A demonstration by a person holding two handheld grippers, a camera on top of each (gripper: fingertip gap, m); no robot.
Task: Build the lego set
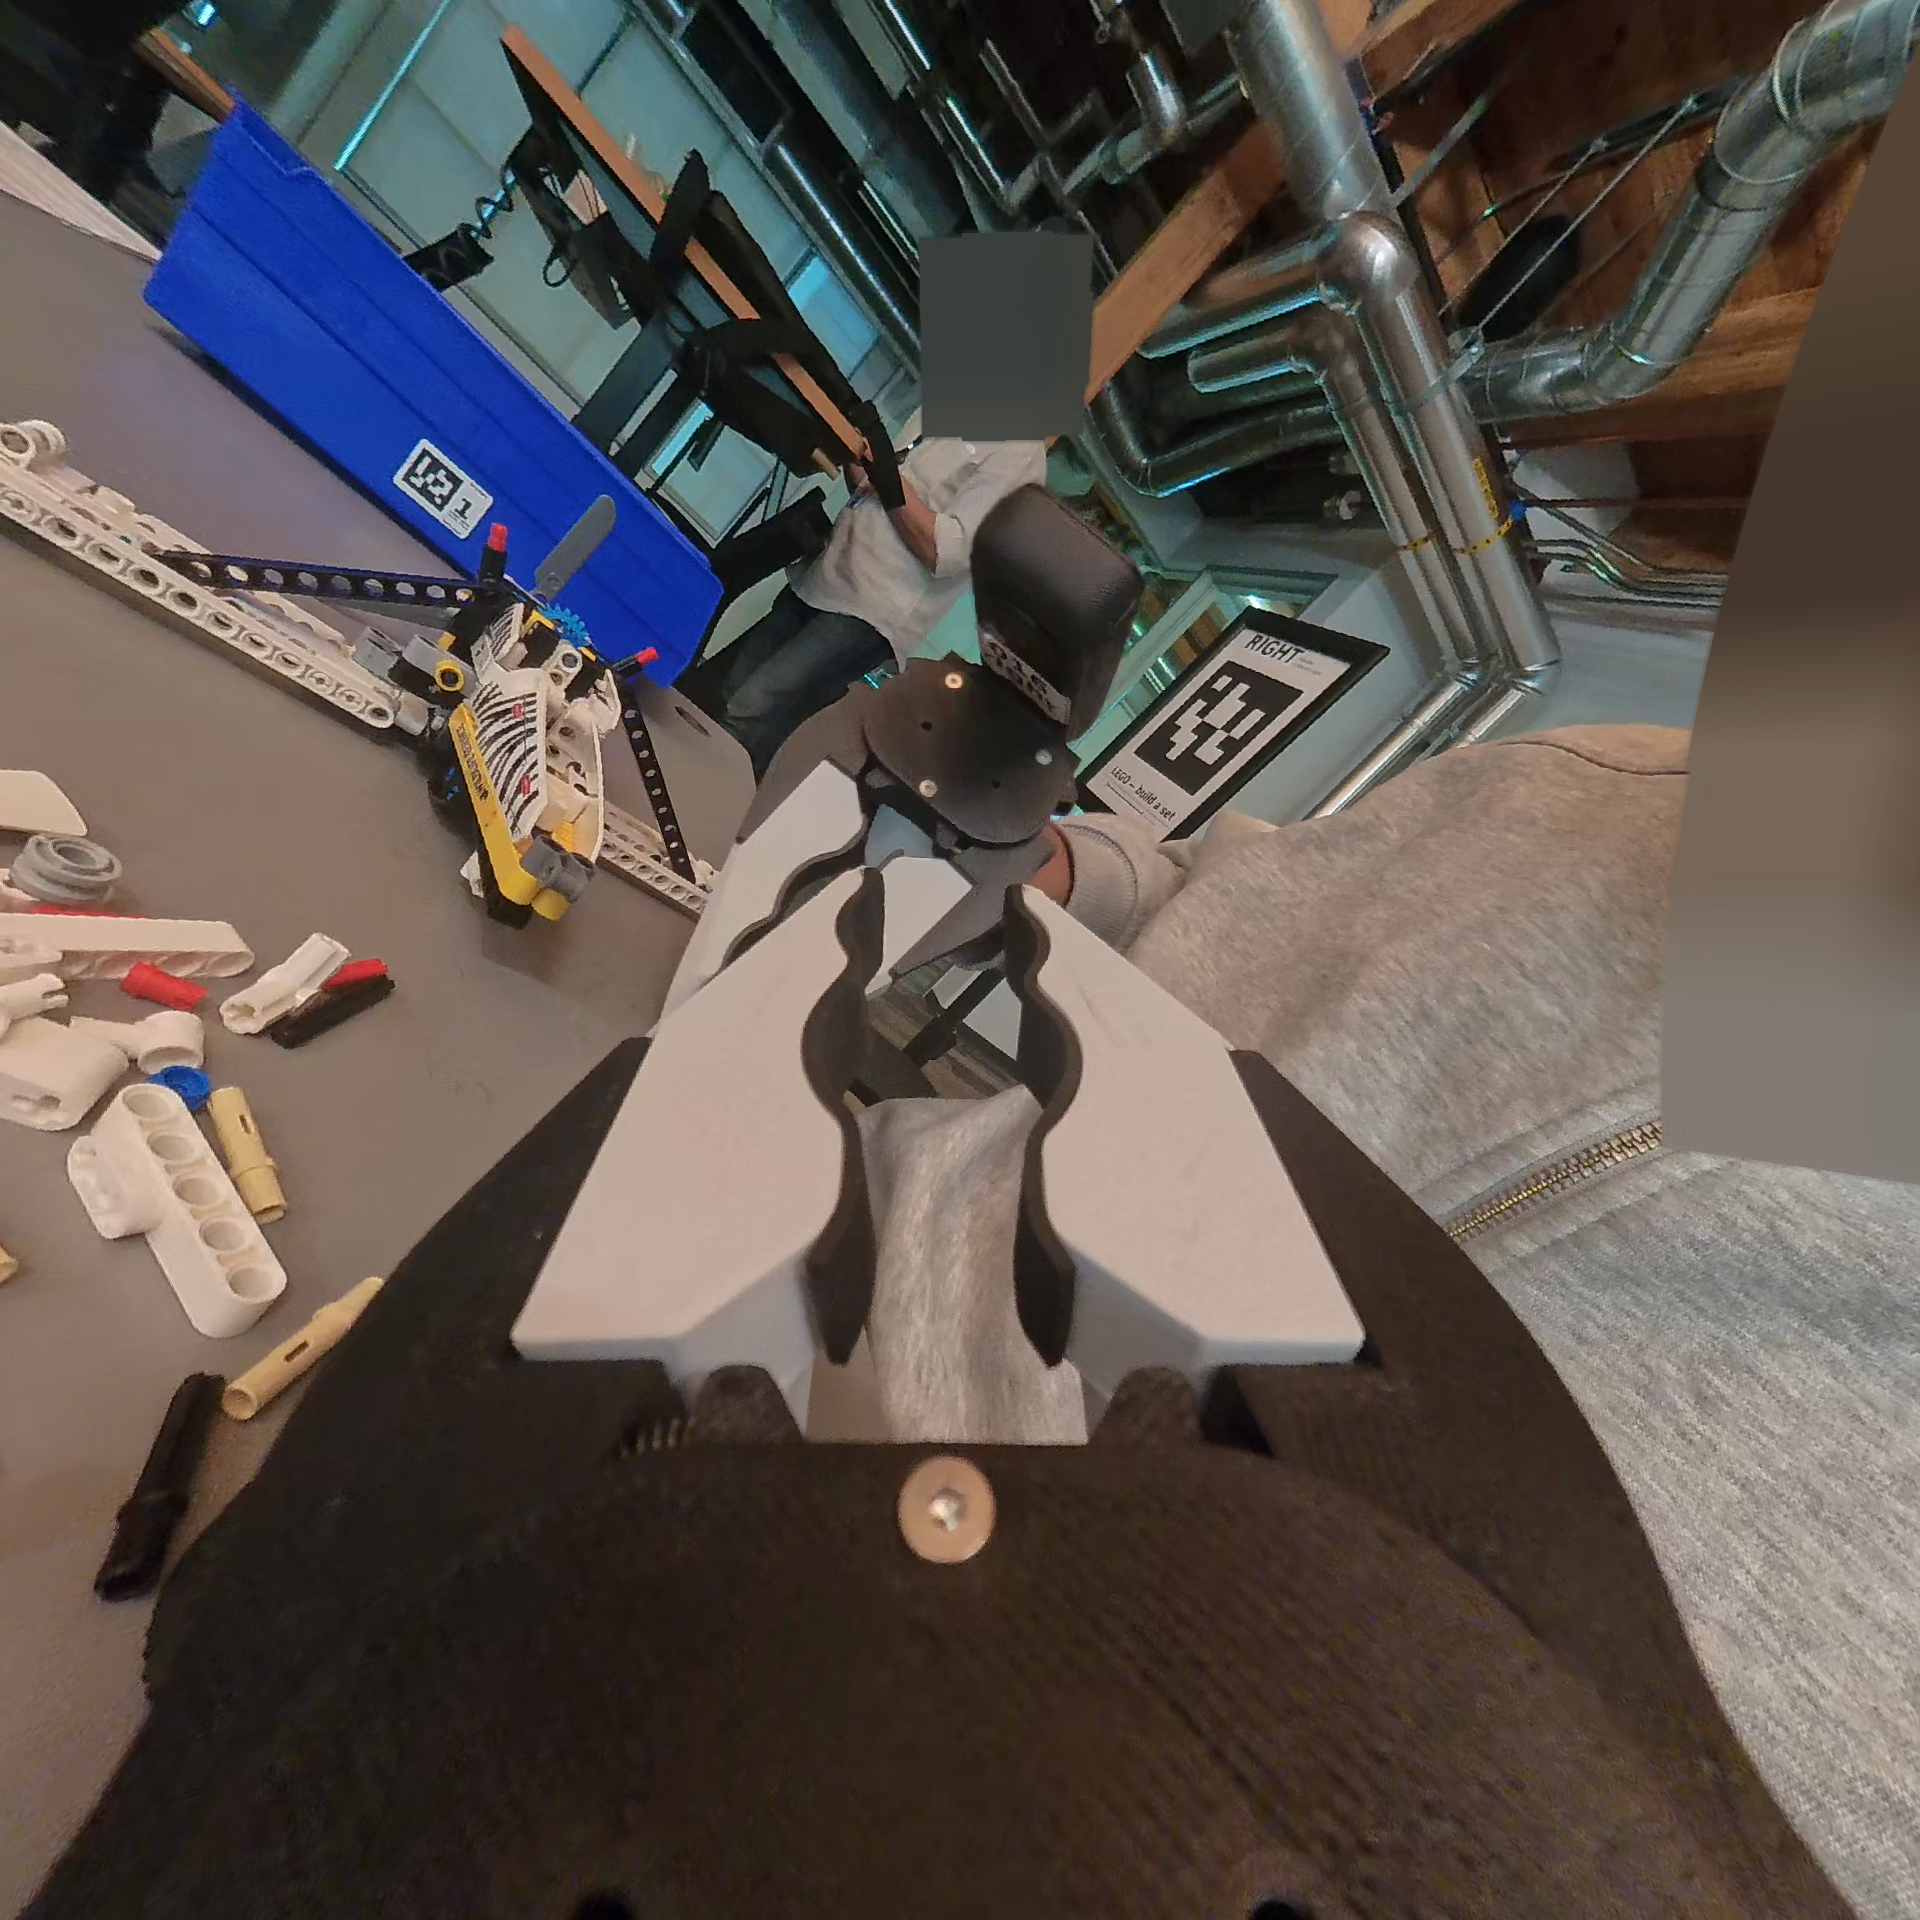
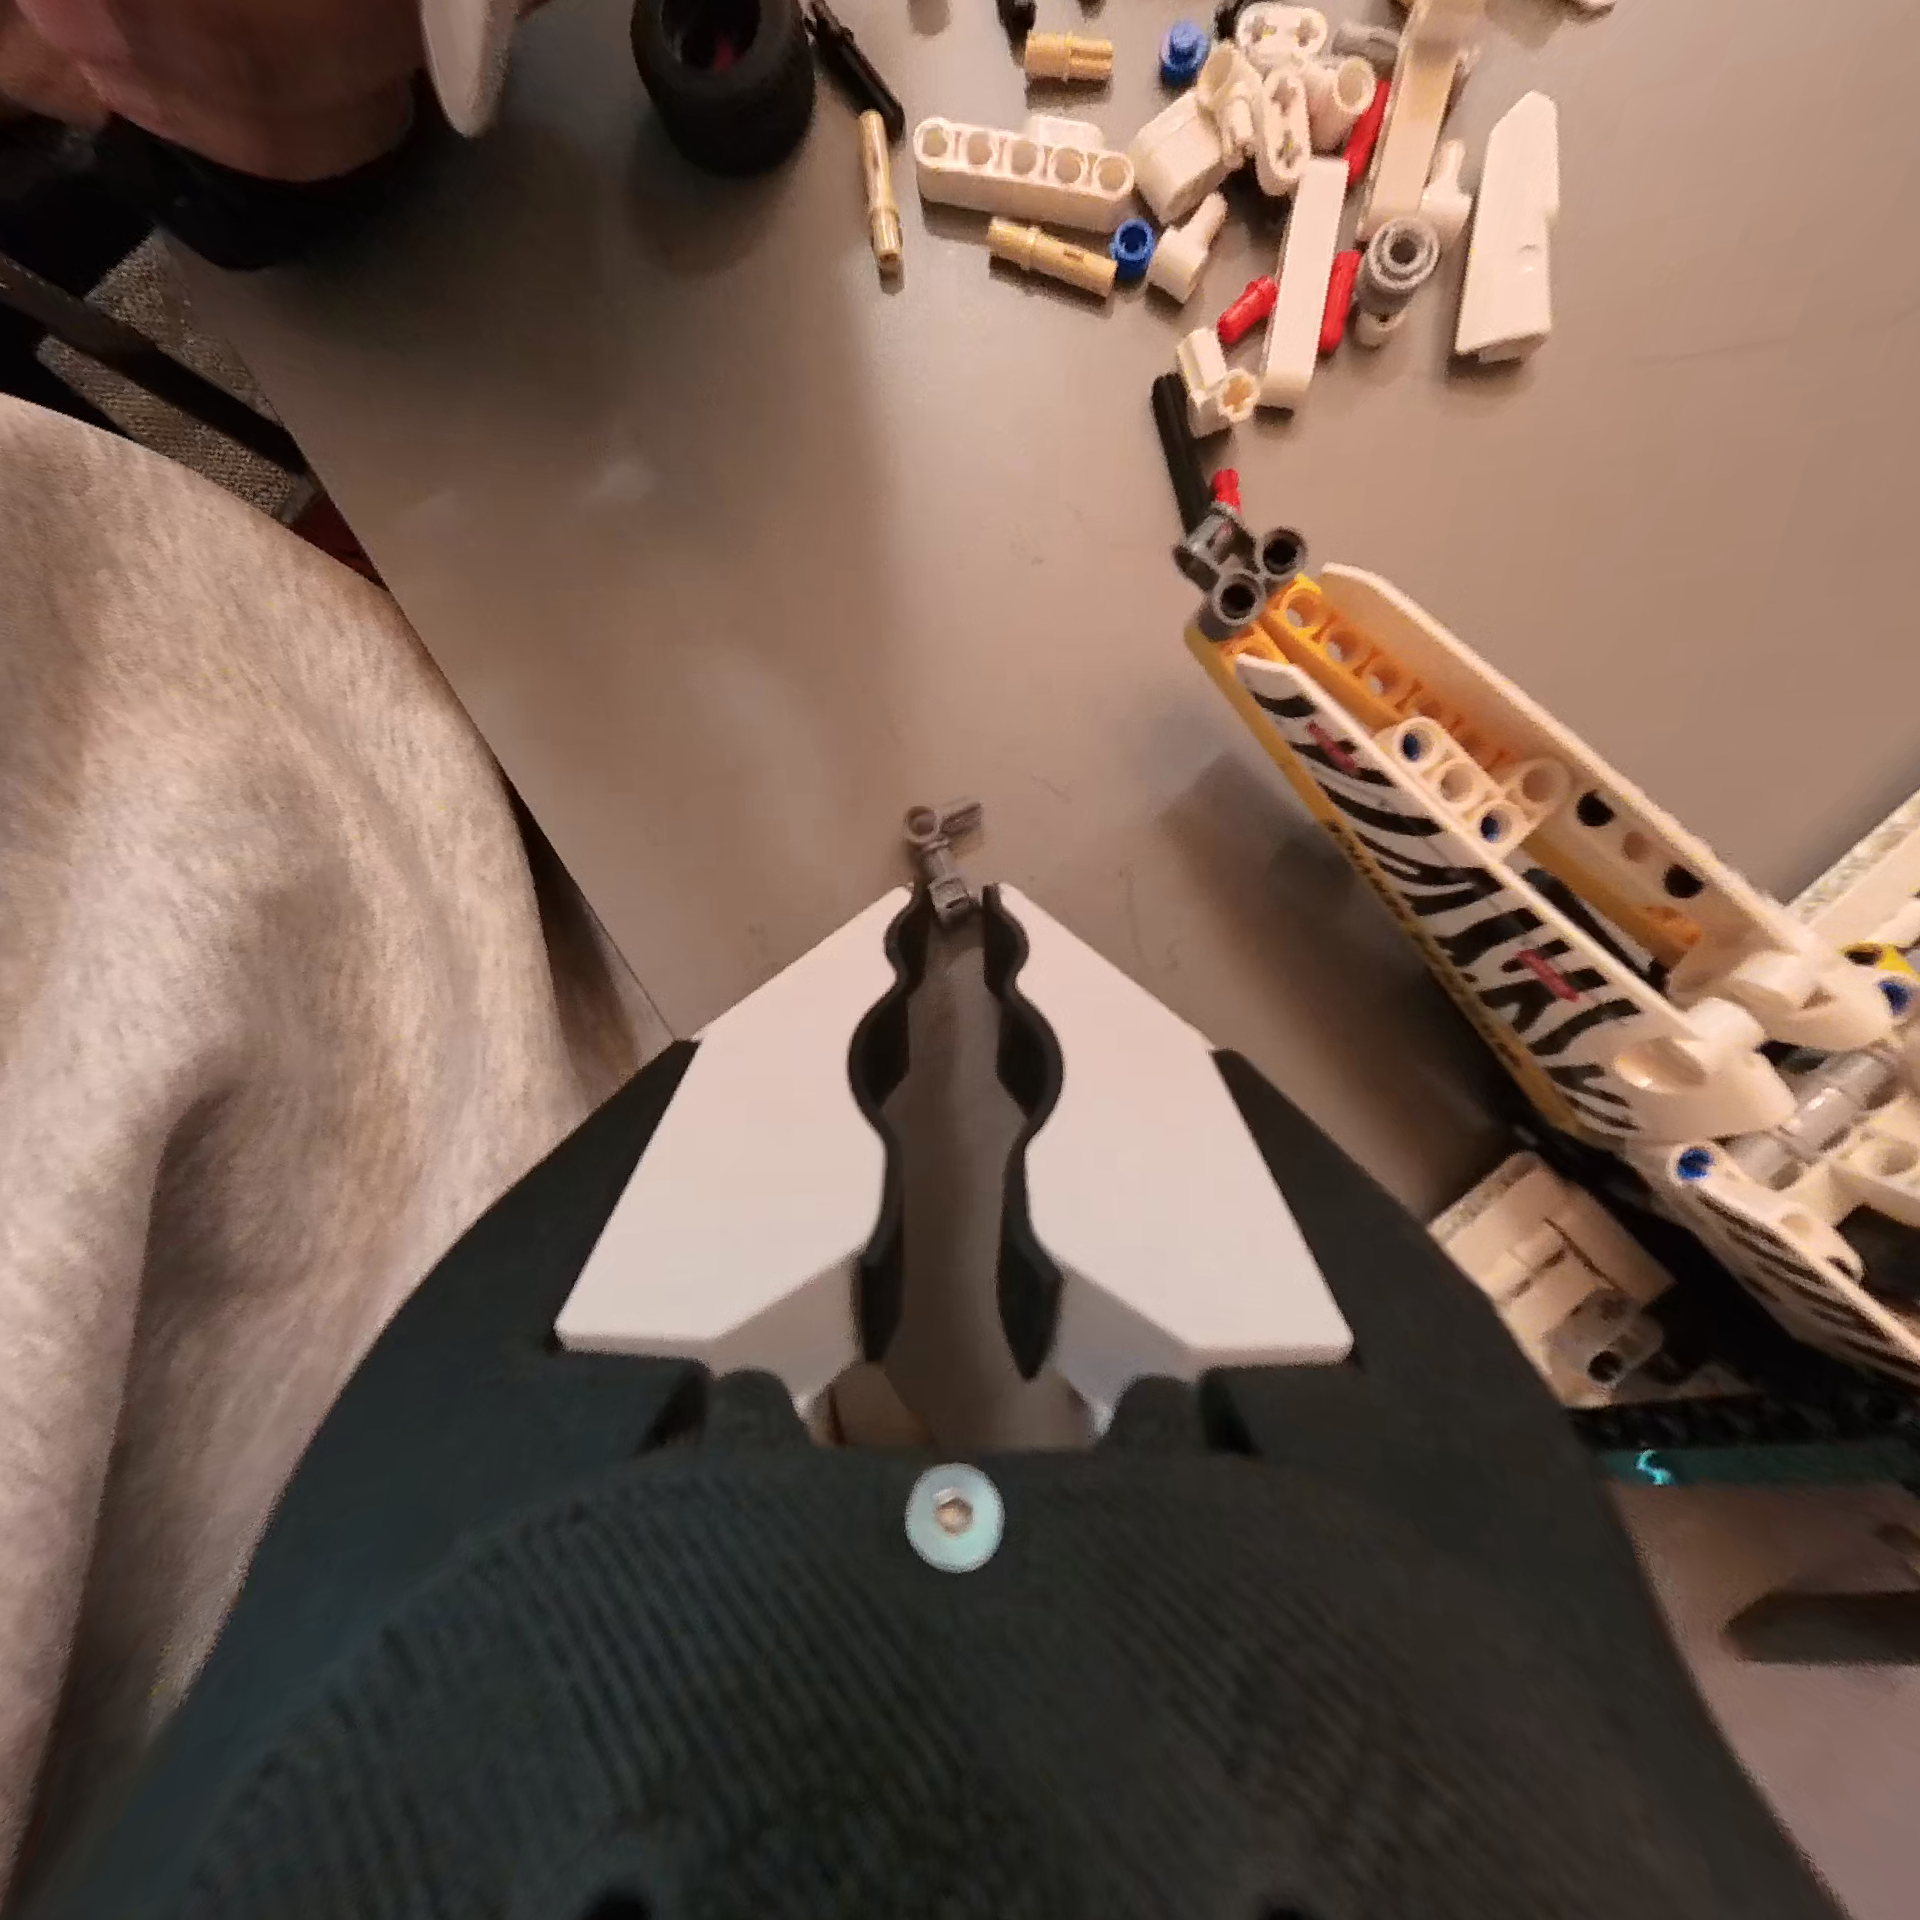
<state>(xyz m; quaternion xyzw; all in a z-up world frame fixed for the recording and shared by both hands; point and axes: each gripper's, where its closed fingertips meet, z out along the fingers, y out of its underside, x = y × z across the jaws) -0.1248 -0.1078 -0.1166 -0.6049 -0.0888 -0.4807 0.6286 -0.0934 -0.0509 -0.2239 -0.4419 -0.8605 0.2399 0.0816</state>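
My right gripper [image 2: 950,891] is shut on a small dark grey connector piece [image 2: 943,854] that sticks out past its tips, above the grey table [image 2: 727,540]. The half-built model [image 2: 1507,883] with zebra-striped white panels and yellow beams lies to its right; it also shows in the left wrist view [image 1: 520,748], joined to long white and dark blue beams. My left gripper [image 1: 948,896] is slightly open with nothing between its fingers. It is raised and points at the right gripper's black body [image 1: 966,748] just beyond its tips.
Loose white, tan, red, blue and black parts [image 2: 1247,166] lie at the far side, and on the left in the left wrist view [image 1: 156,1049]. A black tyre [image 2: 727,83], a blue bin [image 1: 395,395], a framed marker board [image 1: 1226,717], a grey sleeve [image 2: 208,935]. Across from one pair of fingers to the other is roughly 12 centimeters.
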